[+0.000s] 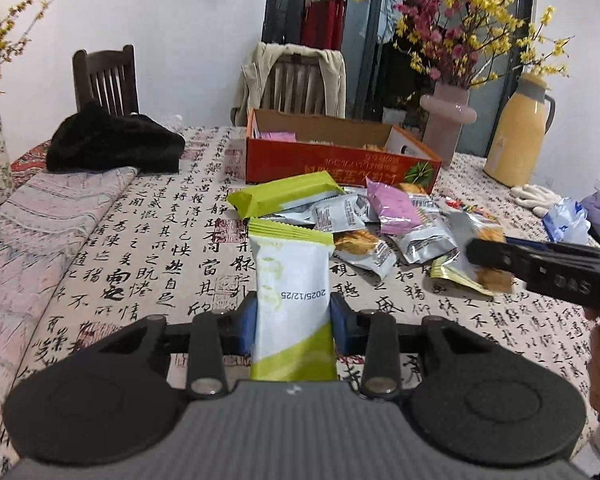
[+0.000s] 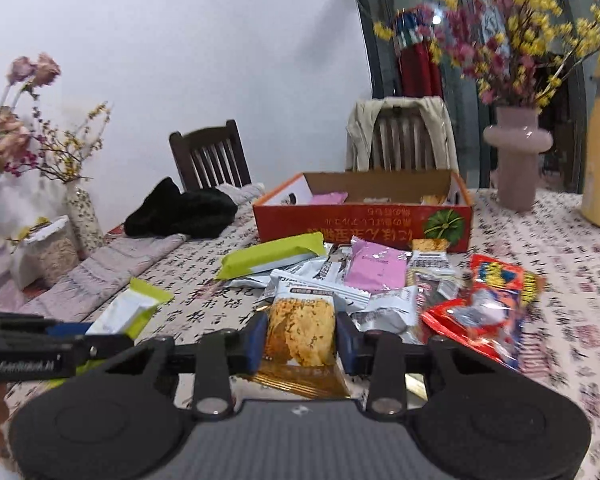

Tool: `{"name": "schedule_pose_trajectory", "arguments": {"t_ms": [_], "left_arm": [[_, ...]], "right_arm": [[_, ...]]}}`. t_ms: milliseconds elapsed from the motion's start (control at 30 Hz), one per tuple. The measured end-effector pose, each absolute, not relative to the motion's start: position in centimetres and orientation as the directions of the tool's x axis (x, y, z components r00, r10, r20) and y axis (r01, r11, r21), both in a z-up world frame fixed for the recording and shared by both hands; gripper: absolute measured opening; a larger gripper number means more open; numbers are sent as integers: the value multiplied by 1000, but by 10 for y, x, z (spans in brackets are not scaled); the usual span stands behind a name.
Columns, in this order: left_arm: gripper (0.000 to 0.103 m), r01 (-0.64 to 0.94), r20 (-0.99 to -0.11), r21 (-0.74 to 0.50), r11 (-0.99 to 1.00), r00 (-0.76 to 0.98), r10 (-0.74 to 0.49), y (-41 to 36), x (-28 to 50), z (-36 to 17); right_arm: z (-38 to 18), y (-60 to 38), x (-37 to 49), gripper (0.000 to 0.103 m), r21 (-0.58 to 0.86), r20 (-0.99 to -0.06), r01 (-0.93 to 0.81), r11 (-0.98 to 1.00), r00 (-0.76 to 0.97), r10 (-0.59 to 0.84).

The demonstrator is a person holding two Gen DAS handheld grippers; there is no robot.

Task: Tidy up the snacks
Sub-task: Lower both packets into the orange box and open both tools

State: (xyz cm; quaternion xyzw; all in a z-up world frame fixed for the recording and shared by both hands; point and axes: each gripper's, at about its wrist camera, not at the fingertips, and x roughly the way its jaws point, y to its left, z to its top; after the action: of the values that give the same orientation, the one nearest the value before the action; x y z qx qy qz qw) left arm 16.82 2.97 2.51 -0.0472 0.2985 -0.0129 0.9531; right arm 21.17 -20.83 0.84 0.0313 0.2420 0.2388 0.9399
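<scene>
My left gripper [image 1: 293, 322] is shut on a white and green snack packet [image 1: 290, 276], held upright above the table; it also shows in the right wrist view [image 2: 128, 312]. My right gripper [image 2: 301, 338] is shut on a clear packet with a golden cracker [image 2: 302, 330], also seen from the left [image 1: 488, 268]. A pile of loose snacks [image 2: 380, 280] lies in front of an open orange cardboard box [image 1: 340, 160] [image 2: 360, 220], which holds a pink packet [image 2: 328, 199] and other snacks. A green packet [image 1: 284, 196] tops the pile's left.
A pink vase of flowers [image 1: 446, 120] and a yellow thermos [image 1: 516, 128] stand right of the box. A black cloth [image 1: 112, 144] lies at the back left. Two chairs [image 1: 106, 80] stand behind the table. White gloves [image 1: 534, 196] lie at the right.
</scene>
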Motion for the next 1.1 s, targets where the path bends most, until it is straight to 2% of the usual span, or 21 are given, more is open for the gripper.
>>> {"name": "schedule_pose_trajectory", "arguments": {"t_ms": [300,600,800,867,1100], "left_arm": [[37,9,-537,-106,994,841,-65,22,157,34],[37,44,-512,-104,994,854,-91,33,194,49],[37,54,-432,1,999,901,-48,37,277,82],[37,46,-420,1,999,907,-42,40,321,93],[37,17,-485,-41,999,874,-34,47,479,105]], "right_arm": [[22,-232,179,36,142,-419,-408,902,801,428],[31,-231,204,36,145,-403,-403,903,810,426],[64,-241,267,36,140,-364,-421,896,820,442],[74,-243,301,36,137,-364,-416,899,823,436],[96,-225,449,36,132,-407,-387,913,818,406]]}}
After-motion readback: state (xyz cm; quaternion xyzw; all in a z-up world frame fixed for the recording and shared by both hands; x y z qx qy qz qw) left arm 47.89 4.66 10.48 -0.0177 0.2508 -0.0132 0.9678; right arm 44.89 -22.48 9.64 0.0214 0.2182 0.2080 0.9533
